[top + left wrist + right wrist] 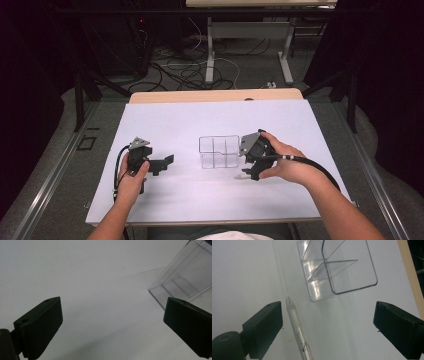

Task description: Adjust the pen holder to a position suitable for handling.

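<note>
A clear plastic box [219,151] with inner dividers stands in the middle of the white table. It appears empty. In the right gripper view the box [337,270] lies just beyond my jaws. A frosted white pen [297,327] lies flat on the table between them, close to the left jaw and touching neither. My right gripper [327,325] is open wide and sits at the box's right side [248,172]. My left gripper [164,165] is to the left of the box, open and holding nothing. The box's corner [180,282] shows past its right jaw [112,322].
The white table top [200,200] has bare room on every side of the box. A wooden strip [215,95] runs along the far edge and also appears in the right gripper view [409,270]. Cables and table legs [210,60] stand on the floor beyond.
</note>
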A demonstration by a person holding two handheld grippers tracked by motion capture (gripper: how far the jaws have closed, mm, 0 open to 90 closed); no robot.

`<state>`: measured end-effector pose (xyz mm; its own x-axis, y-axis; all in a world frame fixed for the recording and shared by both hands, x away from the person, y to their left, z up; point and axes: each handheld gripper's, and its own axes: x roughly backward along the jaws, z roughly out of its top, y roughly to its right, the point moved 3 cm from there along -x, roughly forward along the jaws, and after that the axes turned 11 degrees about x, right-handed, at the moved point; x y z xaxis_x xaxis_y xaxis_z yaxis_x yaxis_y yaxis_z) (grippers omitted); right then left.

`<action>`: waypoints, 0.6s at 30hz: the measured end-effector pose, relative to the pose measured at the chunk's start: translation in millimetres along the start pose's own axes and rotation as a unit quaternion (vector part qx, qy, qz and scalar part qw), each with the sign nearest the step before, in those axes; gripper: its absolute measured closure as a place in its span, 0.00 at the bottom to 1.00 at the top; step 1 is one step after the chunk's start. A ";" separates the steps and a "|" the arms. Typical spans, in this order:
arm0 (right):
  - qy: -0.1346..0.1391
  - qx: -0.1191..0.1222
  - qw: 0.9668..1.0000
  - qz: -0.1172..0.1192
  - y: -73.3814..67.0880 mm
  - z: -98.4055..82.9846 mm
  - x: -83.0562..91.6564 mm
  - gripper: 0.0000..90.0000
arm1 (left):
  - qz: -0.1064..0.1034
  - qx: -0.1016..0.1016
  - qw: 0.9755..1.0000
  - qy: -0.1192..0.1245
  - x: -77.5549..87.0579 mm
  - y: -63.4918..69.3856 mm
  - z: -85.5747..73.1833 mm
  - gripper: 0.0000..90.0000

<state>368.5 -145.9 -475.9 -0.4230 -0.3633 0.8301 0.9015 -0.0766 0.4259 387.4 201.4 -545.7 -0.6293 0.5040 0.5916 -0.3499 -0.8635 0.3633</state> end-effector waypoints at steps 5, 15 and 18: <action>-0.012 -0.005 1.000 -0.001 -3.1 -11.5 -6.4 0.06 | 0.005 0.001 1.000 0.002 0.2 -0.5 0.2 0.03; -0.023 0.001 1.000 0.017 -5.5 -23.5 -18.3 0.08 | 0.006 -0.005 1.000 -0.003 -0.5 -0.3 -0.3 0.03; -0.027 0.006 0.999 0.025 -6.6 -25.4 -23.9 0.08 | 0.005 -0.006 1.000 -0.003 -0.9 -0.3 -0.3 0.03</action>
<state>375.0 -160.2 -507.7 -0.3820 -0.3164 0.8683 0.9206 -0.0479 0.3875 387.8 201.2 -546.5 -0.6289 0.4953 0.5993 -0.3514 -0.8687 0.3492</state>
